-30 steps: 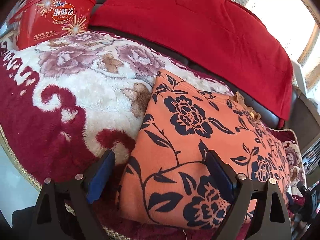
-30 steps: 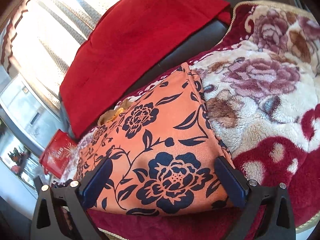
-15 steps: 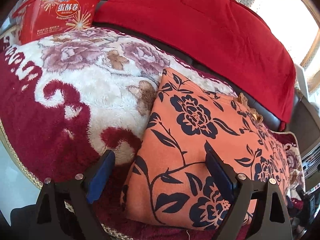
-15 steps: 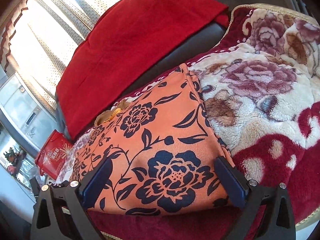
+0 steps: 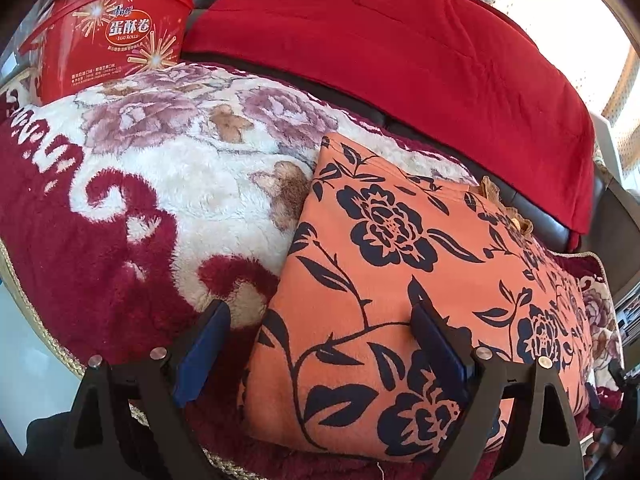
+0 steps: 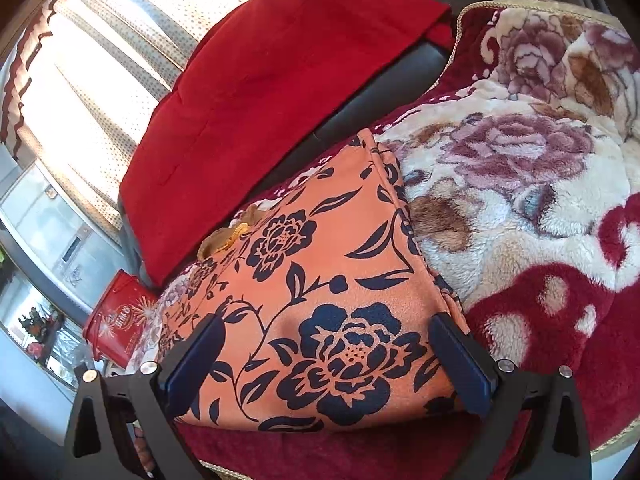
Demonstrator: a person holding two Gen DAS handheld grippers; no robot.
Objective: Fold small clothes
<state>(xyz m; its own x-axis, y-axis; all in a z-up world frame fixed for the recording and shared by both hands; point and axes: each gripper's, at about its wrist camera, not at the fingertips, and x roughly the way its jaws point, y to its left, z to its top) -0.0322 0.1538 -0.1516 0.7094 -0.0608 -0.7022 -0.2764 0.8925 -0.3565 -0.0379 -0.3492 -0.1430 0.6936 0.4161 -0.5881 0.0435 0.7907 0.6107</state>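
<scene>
Two open grippers, left (image 5: 320,344) and right (image 6: 324,352), seemingly above folded orange garment (image 5: 400,280)

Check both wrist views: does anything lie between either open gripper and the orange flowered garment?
Nothing visible does. The left gripper and right gripper are open just above the garment, which lies uncovered on the blanket.
</scene>
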